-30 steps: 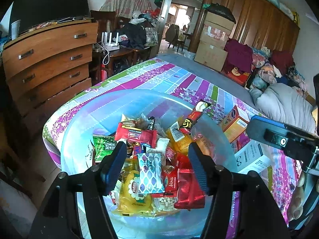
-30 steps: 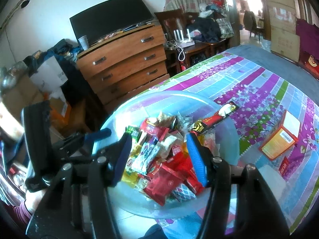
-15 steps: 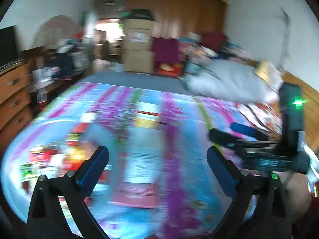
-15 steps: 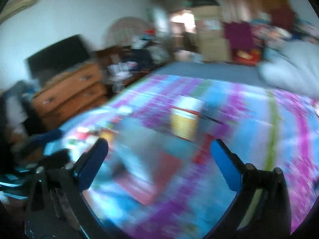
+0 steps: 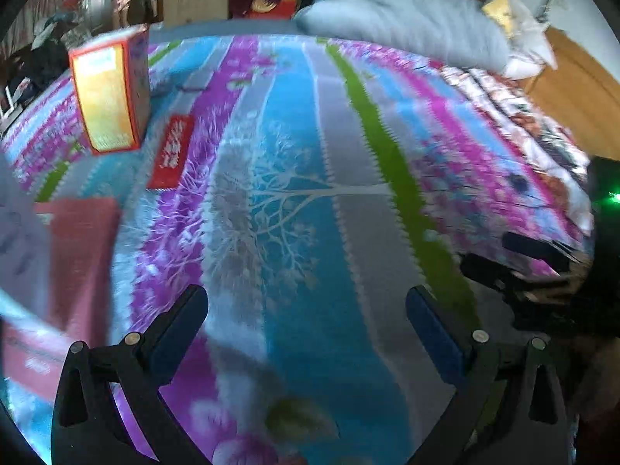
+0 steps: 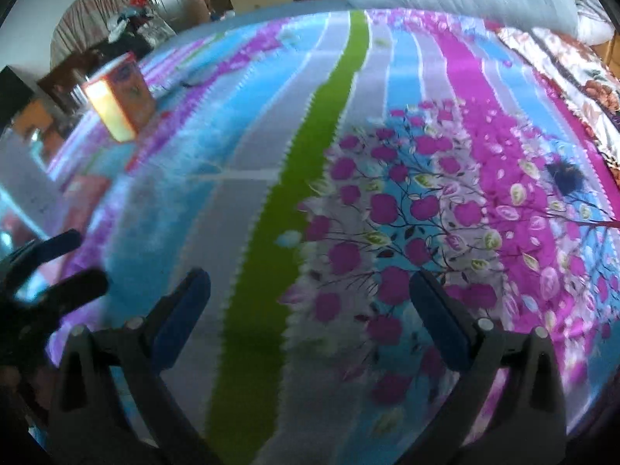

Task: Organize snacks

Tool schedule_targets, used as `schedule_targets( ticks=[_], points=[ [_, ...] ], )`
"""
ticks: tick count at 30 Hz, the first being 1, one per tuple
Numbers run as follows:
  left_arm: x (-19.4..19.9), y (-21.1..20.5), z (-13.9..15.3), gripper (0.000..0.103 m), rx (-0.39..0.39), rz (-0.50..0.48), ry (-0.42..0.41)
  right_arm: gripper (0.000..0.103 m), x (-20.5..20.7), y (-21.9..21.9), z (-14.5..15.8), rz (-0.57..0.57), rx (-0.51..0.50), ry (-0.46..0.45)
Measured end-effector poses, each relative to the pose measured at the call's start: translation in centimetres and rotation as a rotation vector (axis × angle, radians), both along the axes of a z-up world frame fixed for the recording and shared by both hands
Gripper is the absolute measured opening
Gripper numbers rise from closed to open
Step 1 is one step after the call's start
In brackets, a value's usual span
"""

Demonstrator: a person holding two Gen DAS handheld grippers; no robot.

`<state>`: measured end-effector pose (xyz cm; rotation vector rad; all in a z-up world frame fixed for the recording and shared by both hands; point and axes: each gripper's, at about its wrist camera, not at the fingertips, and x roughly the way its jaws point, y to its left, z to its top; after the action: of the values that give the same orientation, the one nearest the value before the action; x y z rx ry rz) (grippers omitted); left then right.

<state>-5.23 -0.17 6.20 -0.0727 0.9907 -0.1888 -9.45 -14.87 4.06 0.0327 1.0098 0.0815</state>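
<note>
Both views are motion-blurred and look down on a striped, flowered bedspread [image 5: 310, 178]. My left gripper [image 5: 306, 321] is open and empty above bare bedspread. My right gripper [image 6: 310, 302] is open and empty above the green stripe [image 6: 302, 162]. An orange snack box [image 5: 110, 93] stands upright at the far left, also in the right wrist view [image 6: 118, 95]. A flat red packet [image 5: 172, 151] lies beside it. A pink-red box [image 5: 73, 267] lies at the left edge. The snack bowl is out of view.
A grey pillow [image 5: 407, 19] and a folded flowered quilt [image 5: 523, 116] lie at the bed's far right. The right gripper shows at the left view's right edge [image 5: 534, 267]; the left gripper shows at the right view's left edge [image 6: 46, 271]. Room clutter lies beyond the bed.
Both grippers swung right, away from the bowl of snacks, and opened wider. The bowl has left both views; the bedspread now fills them.
</note>
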Motion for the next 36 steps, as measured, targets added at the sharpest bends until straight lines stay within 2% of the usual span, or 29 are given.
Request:
schedule_targets(
  ticks=[4,8,12,18,22,36],
  points=[
    [2.9,-0.2,-2.1,0.102,0.0,0.049,0.007,0.103,1.9,-0.6,-0.9,-0.015,-0.024,-0.031],
    [4.6,-0.7,-3.9,0.102,0.053,0.071,0.001,0.103,4.0,-1.0,-1.8,-0.041,-0.009,-0.055],
    [4.4,-1.4,-4.5,0.102,0.128,0.067,-0.029,0.103,4.9,-1.3,-2.5,-0.055,-0.018,-0.087],
    [4.2,-1.6,-4.8,0.103,0.16,0.079,-0.055,0.103,5.0,-0.5,-3.0,-0.029,-0.087,-0.085],
    [4.3,-1.6,-4.8,0.103,0.16,0.078,-0.061,0.103,5.0,-0.2,-3.1,-0.029,-0.119,-0.077],
    [4.2,-1.7,-4.9,0.103,0.158,0.077,-0.063,0.103,5.1,-0.2,-3.2,-0.029,-0.122,-0.076]
  ],
)
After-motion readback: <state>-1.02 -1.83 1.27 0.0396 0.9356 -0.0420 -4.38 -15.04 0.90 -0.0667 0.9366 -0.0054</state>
